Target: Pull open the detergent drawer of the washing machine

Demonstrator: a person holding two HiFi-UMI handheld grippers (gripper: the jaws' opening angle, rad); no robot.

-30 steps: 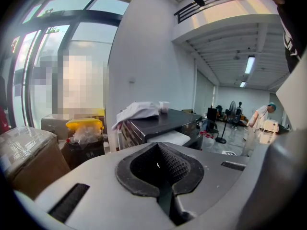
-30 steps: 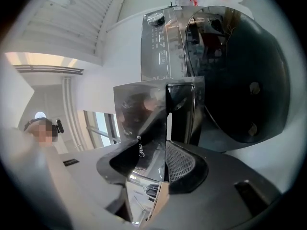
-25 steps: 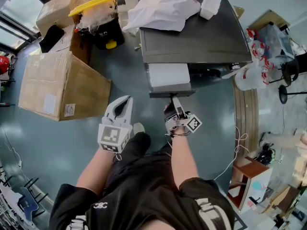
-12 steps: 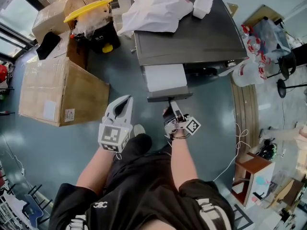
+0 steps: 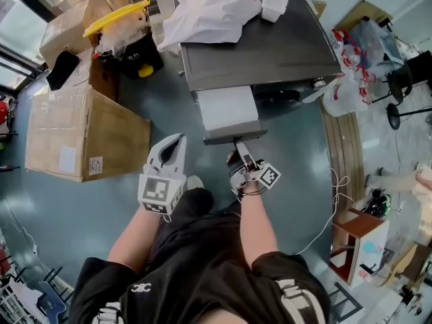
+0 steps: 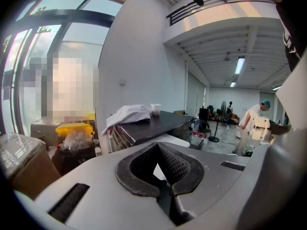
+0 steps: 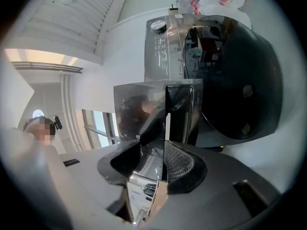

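Since the detergent drawer [image 5: 227, 106] already stands well out of the washing machine [image 5: 270, 49], with its white inside bared to the head view, the pull looks to be the step in hand and far along. The right gripper [image 5: 238, 147] has its fingers [image 7: 184, 164] pinching the drawer's glossy front panel, one pad on each face of the panel. The machine's dark round door [image 7: 235, 75] is just beside it. The left gripper [image 5: 174, 147] hangs apart to the left over the floor [image 5: 101, 208], its fingers pressed together on nothing. What remains is probably a short, straight draw toward the person along the drawer's own run until it stops, and then a release. A twist or a downward lean could bind the drawer or let the thin panel slip from the pads. A heaped white bag [image 5: 202, 12] and a small white tub [image 5: 273, 2] rest on the machine's top, clear of the drawer. A cardboard box [image 5: 84, 137] sits on the floor well to the left, with a yellow-lidded bin [image 5: 125, 22] behind it. Filled plastic bags [image 5: 344, 93] lean at the machine's right side, and a white cable [image 5: 331, 201] trails beyond. Only the person's legs [image 5: 196, 204] lie in the line of the pull.
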